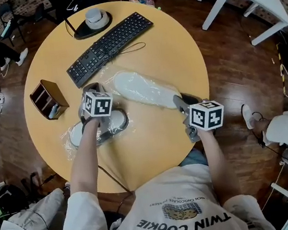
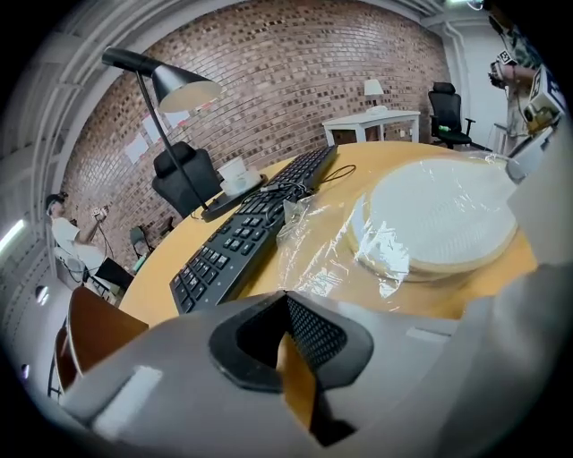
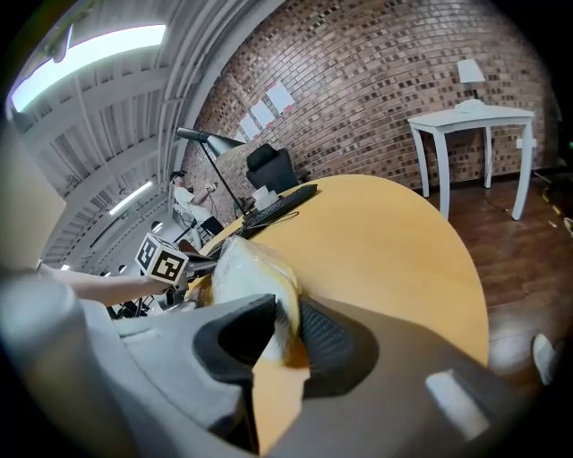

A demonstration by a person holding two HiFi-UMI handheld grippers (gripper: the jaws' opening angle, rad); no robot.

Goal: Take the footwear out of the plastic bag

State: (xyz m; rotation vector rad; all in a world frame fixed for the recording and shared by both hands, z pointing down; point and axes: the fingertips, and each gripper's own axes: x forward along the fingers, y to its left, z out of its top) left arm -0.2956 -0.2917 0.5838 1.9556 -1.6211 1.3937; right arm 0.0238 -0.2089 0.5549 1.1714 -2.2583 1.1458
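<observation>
On the round desk (image 1: 177,44), our right fingers (image 3: 331,344) pinch the bagged white slipper (image 1: 140,88) by its end; our left fingers (image 2: 313,335) sit pressed together. Next, we judge, it must slide clear of the plastic bag (image 2: 313,241).

**Table** (image 1: 177,49): honey-yellow wood. **Keyboard** (image 1: 109,47): black. **Slipper** (image 1: 140,88): off-white with a cream edge, seen through the clear, glinting plastic bag (image 2: 322,246). **Left gripper** (image 2: 286,304) and **right gripper** (image 3: 285,326): grey shells, black dimpled pads (image 3: 327,340) on the jaws, each with a white cube (image 1: 207,115) printed with black square markers. **Desk organiser** (image 1: 48,98): dark brown. **Floor** (image 1: 235,89): glossy red-brown boards. **Wall** (image 3: 385,80): brown brick.
</observation>
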